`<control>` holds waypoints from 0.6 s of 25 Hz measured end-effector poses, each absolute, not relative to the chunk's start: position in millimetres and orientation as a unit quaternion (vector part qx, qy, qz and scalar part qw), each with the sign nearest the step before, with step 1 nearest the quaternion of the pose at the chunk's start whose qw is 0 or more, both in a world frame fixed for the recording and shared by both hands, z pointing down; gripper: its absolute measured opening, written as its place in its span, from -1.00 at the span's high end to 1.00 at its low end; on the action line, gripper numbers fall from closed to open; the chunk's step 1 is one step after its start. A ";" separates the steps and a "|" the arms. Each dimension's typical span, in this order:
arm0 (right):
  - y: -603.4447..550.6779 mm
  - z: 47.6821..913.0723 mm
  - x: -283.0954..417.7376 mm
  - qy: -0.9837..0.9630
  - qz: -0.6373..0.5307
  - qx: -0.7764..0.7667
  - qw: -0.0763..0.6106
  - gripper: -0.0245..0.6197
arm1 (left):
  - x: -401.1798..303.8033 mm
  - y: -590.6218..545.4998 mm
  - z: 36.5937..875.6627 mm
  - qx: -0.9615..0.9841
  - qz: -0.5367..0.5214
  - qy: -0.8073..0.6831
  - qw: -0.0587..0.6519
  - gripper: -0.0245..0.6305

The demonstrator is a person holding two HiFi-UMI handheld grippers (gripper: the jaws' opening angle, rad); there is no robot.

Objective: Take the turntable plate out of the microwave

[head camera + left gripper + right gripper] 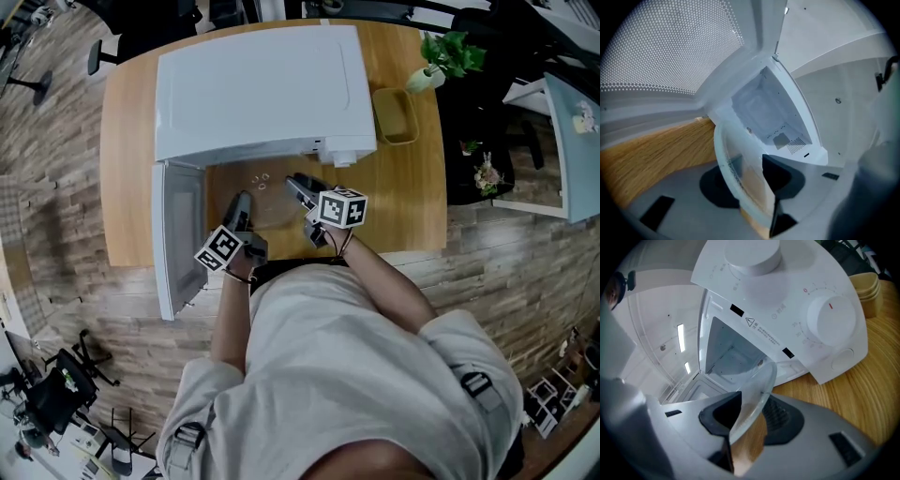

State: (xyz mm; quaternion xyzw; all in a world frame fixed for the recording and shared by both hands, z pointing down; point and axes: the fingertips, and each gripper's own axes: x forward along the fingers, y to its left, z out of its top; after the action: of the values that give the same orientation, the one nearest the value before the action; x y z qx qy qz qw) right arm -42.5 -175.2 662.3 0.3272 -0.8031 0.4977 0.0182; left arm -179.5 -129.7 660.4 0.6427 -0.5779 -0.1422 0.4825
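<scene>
We see the plate (269,210) outside the microwave (253,84), held over the bare strip of table (417,202) between the microwave front and the near edge, where the person stands. It is clear glass, so in the head view the wood shows through it and its rim is faint. The left gripper (241,202) is closed on the left rim of the plate and the right gripper (296,184) is closed on its right rim. In the left gripper view the left gripper (751,182) has one dark pad on each face of the plate (733,161), and the glass stands on edge in that picture, running away toward the open cavity (764,112). In the right gripper view the right gripper (751,422) clamps the plate (753,394) the same way, one pad on each side, with the rim curving up in front of the cavity (729,359). The door (178,234) hangs open at the left, reaching out past the near edge of the table. Two white knobs (832,319) sit on the panel to the right of the cavity. A tray (396,114) lies beside the right side of the microwave, and a plant (448,54) stands at the far right corner of the table. Whether the plate touches the table we cannot tell
</scene>
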 end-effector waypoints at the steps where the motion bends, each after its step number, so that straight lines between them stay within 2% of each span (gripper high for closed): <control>1: -173.6 661.1 -41.9 -0.805 0.497 0.325 0.018 0.48 | -178.7 -127.5 658.9 0.643 -0.143 -0.580 0.480 0.45; 15: -148.6 630.7 -39.1 -0.845 0.469 0.257 0.020 0.47 | -171.6 -82.4 627.5 0.619 -0.172 -0.634 0.429 0.44</control>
State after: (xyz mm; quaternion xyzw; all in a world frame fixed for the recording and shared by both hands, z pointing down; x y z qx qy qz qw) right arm -39.1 -148.6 630.7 0.2573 -0.8448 0.4688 0.0199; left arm -171.6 -82.4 627.5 0.6194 -0.6344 -0.1720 0.4293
